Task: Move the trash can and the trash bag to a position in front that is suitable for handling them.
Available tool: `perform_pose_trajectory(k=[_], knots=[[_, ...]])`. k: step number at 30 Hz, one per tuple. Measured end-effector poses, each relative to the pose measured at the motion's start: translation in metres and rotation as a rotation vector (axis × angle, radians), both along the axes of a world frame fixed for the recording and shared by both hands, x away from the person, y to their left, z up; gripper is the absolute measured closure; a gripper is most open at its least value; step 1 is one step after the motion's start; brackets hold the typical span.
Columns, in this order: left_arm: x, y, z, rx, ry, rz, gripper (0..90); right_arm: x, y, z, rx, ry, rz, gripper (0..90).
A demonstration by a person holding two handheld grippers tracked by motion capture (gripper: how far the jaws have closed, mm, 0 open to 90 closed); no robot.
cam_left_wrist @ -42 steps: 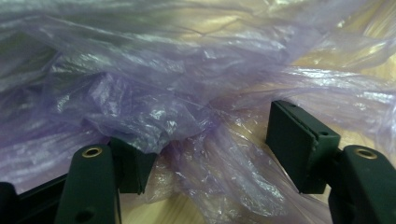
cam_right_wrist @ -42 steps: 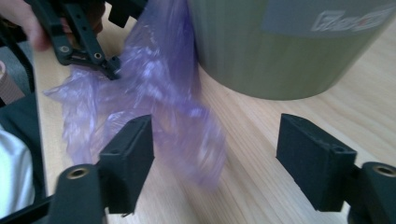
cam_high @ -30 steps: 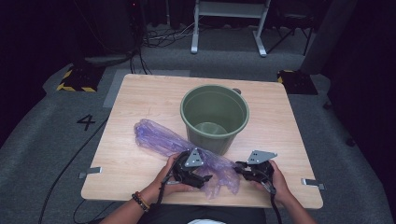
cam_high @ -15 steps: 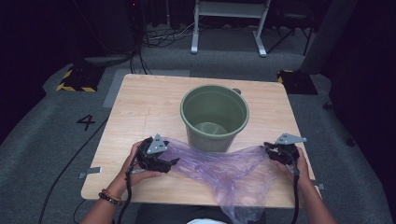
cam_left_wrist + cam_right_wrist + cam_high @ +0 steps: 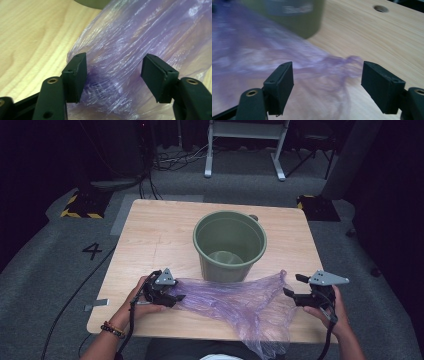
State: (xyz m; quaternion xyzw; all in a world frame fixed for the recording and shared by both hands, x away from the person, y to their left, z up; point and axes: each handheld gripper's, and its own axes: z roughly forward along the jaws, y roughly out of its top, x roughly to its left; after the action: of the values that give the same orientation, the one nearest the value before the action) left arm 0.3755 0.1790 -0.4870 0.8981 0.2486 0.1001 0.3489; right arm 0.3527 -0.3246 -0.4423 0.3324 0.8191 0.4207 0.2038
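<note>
The purple plastic bag (image 5: 235, 302) lies spread across the desk (image 5: 150, 235) just in front of the green bucket (image 5: 230, 245), probably to find its mouth for lining it. The left tongs (image 5: 176, 296), just closing, straddle bunched film without clamping; the right tongs (image 5: 290, 294), just opening, stand clear of the bag's corner.

The only mark I can read is a black numeral 4 (image 5: 93, 251) on the grey floor (image 5: 60, 270) left of my bench (image 5: 150, 230).
</note>
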Motion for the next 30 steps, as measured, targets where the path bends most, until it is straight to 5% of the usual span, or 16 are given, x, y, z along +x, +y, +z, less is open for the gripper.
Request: perform_pose_trajectory(k=[1,5,9,13,18,21,24,29,30], knots=[[-0.002,-0.003,-0.003,0.026,0.002,-0.002,39.5,-0.015,0.002,0.005,0.009,-0.013,0.046,25.1],[-0.004,-0.002,-0.006,0.011,0.005,0.014,39.5,-0.037,0.01,0.003,0.077,0.044,0.208,23.3],[-0.004,-0.001,-0.007,-0.002,0.006,0.02,39.4,-0.045,0.023,-0.014,0.022,0.086,0.267,24.7],[-0.005,0.001,-0.009,-0.018,0.003,0.027,38.5,-0.039,0.029,-0.041,-0.047,0.146,0.313,54.4],[-0.003,0.001,-0.01,-0.031,0.007,0.03,33.9,-0.028,0.023,-0.052,-0.057,0.138,0.265,79.7],[-0.003,0.002,-0.009,-0.042,0.006,0.024,32.4,-0.024,0.02,-0.055,-0.072,0.135,0.249,83.5],[-0.003,0.004,-0.006,-0.07,-0.001,0.023,27.6,-0.006,0.011,-0.056,-0.05,0.131,0.201,87.7],[-0.004,0.011,0.003,-0.116,-0.011,0.031,25.5,0.023,-0.002,-0.055,-0.083,0.104,0.11,89.9],[-0.005,0.016,0.006,-0.139,-0.015,0.036,25.5,0.042,-0.008,-0.054,-0.096,0.099,0.058,90.0]])
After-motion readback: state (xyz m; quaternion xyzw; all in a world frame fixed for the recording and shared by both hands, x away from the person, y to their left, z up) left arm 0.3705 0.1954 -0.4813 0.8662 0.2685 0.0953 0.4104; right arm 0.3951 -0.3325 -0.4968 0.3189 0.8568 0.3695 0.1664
